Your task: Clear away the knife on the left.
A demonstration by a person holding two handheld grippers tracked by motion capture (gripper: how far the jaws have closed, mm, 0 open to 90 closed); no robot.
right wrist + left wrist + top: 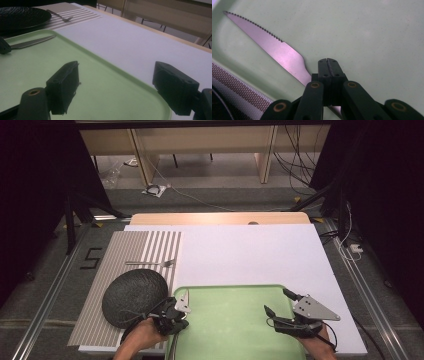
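A table knife [278, 53] was held by its handle in the left gripper [327, 61], whose jaws were pressed together on it; in the left gripper view the two black jaws met with no gap visible, and the handle passed beneath them and came out again at the bottom of the picture. The serrated blade was pointed away to the upper left in that view, over the floor of the green tray [372, 35], close to the tray's raised edge. Whether the blade rested on the tray or was just clear of it could not be told.

In the high view the left gripper [181, 306] was seen at the tray's near left corner, with the knife [184, 298] angled up over the tray's [230, 289] left rim. A black textured plate [134, 296] lay just beside it on a striped placemat [127, 247], and a fork [152, 263] lay on the placemat beyond the plate. The mat and tray were set on a white sheet [250, 252] that covered the table.

The right gripper [280, 302] was held over the tray's right side, its jaws wide apart with nothing between them. In the right gripper view the two jaws were seen well apart above the tray's [82, 53] far right corner, one over the green floor and the other over the white sheet [130, 42].
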